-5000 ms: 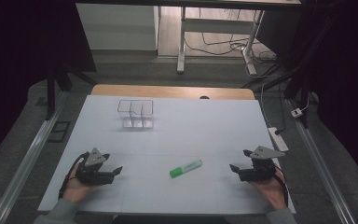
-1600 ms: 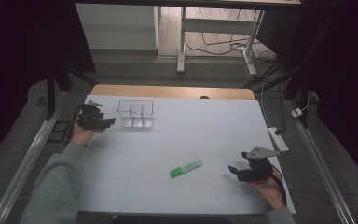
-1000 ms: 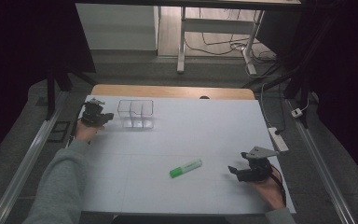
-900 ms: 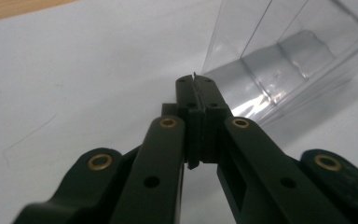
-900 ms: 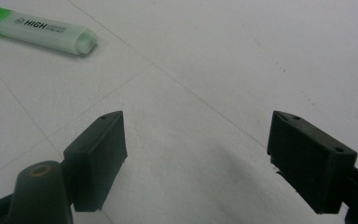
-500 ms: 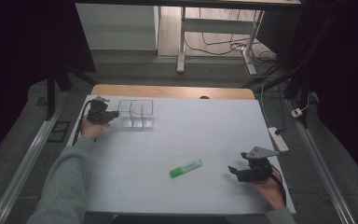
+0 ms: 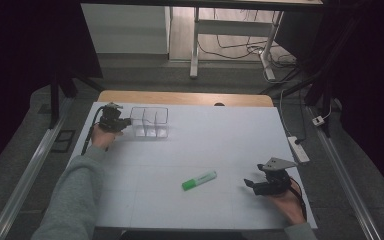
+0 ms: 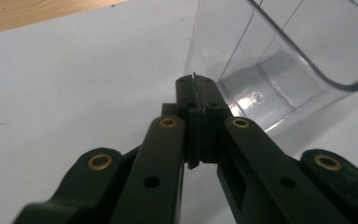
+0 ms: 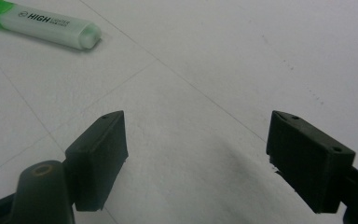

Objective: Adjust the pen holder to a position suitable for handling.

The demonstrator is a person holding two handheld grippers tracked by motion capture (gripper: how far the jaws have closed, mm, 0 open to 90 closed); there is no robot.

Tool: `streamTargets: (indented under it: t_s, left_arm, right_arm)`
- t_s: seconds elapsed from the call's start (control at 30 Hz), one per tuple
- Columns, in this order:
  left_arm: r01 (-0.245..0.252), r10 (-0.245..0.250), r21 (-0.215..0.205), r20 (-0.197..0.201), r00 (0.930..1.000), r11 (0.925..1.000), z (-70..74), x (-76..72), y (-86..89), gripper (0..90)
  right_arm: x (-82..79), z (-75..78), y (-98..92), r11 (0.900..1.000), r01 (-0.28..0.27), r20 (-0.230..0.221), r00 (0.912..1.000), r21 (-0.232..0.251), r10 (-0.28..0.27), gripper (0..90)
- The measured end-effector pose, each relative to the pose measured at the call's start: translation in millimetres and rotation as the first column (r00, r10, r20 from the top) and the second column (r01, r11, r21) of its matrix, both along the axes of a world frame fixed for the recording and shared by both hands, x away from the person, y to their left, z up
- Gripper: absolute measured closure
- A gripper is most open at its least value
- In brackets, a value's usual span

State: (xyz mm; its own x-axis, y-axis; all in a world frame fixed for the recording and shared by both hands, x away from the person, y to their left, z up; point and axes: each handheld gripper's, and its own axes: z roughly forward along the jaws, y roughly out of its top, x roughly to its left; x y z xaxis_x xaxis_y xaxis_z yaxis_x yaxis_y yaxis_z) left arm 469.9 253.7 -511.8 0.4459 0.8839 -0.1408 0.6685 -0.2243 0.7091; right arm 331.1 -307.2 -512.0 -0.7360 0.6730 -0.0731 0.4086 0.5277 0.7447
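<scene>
As the high view shows it, table [image 7: 220, 125]: white top, wooden strip along the far edge.
High view, clear box [image 7: 150, 121]: far left of the table, upright, open side up, divided into compartments; long axis runs across the table.
High view, left gripper [image 7: 124, 122]: at the box's left end wall, tips pointing at it.
High view, highlighter [image 7: 199, 180]: lies flat near the front, middle of the table, well apart from the box; long axis slants from near left to far right, green end toward the near left.
High view, right gripper [image 7: 250, 184]: rests on the table near the highlighter's pale end, pointing toward it, not touching.
Left gripper view, left gripper [image 8: 194, 86]: tongs pressed together, tips at the lower edge of the clear box [image 8: 279, 51]; whether the thin wall is nipped between them cannot be told.
Right gripper view, right gripper [image 9: 196, 140]: tongs spread wide, nothing between them.
Right gripper view, highlighter [image 9: 46, 25]: ahead and off to one side, blunt pale end nearest the tongs.
Step in hand, judged: shifting or steadying the box with the left tongs.
Handling advice: keep contact low on the wall, move slowly and level, so that the light box slides and does not tip.
</scene>
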Motion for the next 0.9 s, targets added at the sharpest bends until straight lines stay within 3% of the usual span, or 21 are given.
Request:
streamTargets:
  t_s: [0.9]
  left_arm:
    - [0.069,-0.069,0.003,-0.008,0.9976,0.9976,1.4,3.4,-37.3,89.0]
  right_arm:
    - [0.2,-0.5,0.5,1.0,-0.001,-0.005,1.0,-0.002,0.001,19.7]
